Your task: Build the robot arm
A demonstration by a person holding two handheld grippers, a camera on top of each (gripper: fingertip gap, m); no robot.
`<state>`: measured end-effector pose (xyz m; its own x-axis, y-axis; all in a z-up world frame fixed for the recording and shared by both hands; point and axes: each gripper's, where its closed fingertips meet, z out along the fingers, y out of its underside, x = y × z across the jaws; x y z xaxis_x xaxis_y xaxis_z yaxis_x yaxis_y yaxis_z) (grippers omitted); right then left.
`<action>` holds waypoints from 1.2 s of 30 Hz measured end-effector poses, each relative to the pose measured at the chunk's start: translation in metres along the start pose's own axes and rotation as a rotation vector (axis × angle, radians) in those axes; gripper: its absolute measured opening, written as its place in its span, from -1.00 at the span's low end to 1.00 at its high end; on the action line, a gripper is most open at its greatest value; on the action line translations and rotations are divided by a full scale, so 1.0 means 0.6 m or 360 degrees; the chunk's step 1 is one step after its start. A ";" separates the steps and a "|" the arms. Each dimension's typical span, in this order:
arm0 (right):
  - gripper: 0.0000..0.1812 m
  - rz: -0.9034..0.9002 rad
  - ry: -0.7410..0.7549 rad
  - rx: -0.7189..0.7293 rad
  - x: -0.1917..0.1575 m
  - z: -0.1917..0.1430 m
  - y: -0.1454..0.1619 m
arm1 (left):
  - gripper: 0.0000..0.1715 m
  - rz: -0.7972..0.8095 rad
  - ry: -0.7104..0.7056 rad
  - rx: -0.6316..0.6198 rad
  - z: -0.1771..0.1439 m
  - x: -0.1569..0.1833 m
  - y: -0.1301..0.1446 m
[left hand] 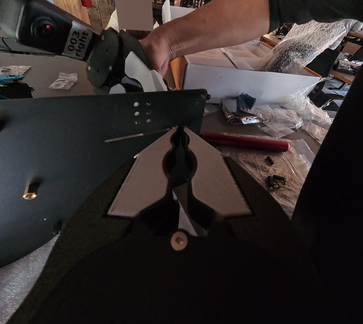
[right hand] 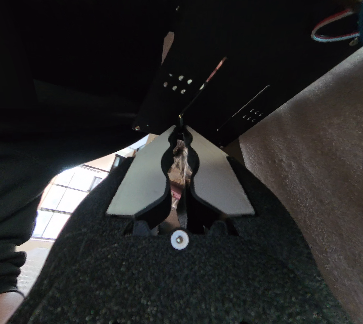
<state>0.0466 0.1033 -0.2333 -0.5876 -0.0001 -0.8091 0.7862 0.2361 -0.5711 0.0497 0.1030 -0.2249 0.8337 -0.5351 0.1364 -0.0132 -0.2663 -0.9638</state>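
Note:
A black metal plate [left hand: 78, 137] with small holes, a slot and a brass standoff [left hand: 30, 190] stands tilted over a foam sheet [left hand: 19, 279]. My left gripper [left hand: 180, 129] is shut on the plate near its right edge. My right gripper [left hand: 135, 82], held by a hand, reaches down to the plate's top edge from behind. In the right wrist view my right gripper [right hand: 179, 127] is shut on a small black standoff [right hand: 180, 119] right against the dark plate [right hand: 206, 78], beside its cluster of holes. The contact point is hard to make out.
A white cardboard box [left hand: 245, 82] holding a bubble-wrapped bundle [left hand: 290, 53] stands behind the plate. A red tool handle [left hand: 245, 142], a foil bag [left hand: 241, 116], clear plastic bags and loose black standoffs [left hand: 275, 180] lie to the right. Red, white and blue wires [right hand: 334, 33] hang near the plate. The grippers are tip to tip, or close to it. The red tool handle [left hand: 245, 142] is about 15 centimetres from both grippers' fingertips.

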 end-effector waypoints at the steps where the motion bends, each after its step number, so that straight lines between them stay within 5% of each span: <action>1: -0.96 -0.0049 0.0023 -0.0020 0.001 0.000 0.000 | -1.00 -0.0006 0.0003 -0.0001 0.000 0.000 0.000; 16: -0.94 -0.1423 0.1038 -0.0366 0.020 -0.010 -0.024 | -1.00 -0.0336 0.0114 0.0043 0.000 -0.004 -0.007; 24: -0.94 -0.1387 0.1074 -0.0324 0.019 -0.021 -0.014 | -1.00 -0.0312 0.0096 0.0058 -0.017 -0.011 -0.009; 28: -0.94 -0.1771 0.1085 -0.0337 0.021 -0.021 -0.029 | -0.97 -0.0349 0.0040 0.0012 -0.015 -0.018 0.004; 30: -0.94 -0.1772 0.1104 -0.0376 0.031 -0.019 -0.029 | -0.87 -0.0313 0.0040 -0.0001 -0.013 -0.015 0.005; 36: -0.94 -0.1858 0.1083 -0.0362 0.027 -0.012 -0.035 | -1.00 -0.0144 -0.0099 -0.0049 -0.011 -0.025 0.008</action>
<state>0.0191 0.1053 -0.2330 -0.9096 0.1501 0.3875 -0.2360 0.5809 -0.7790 0.0334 0.1046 -0.2301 0.8649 -0.4571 0.2071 0.0476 -0.3361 -0.9406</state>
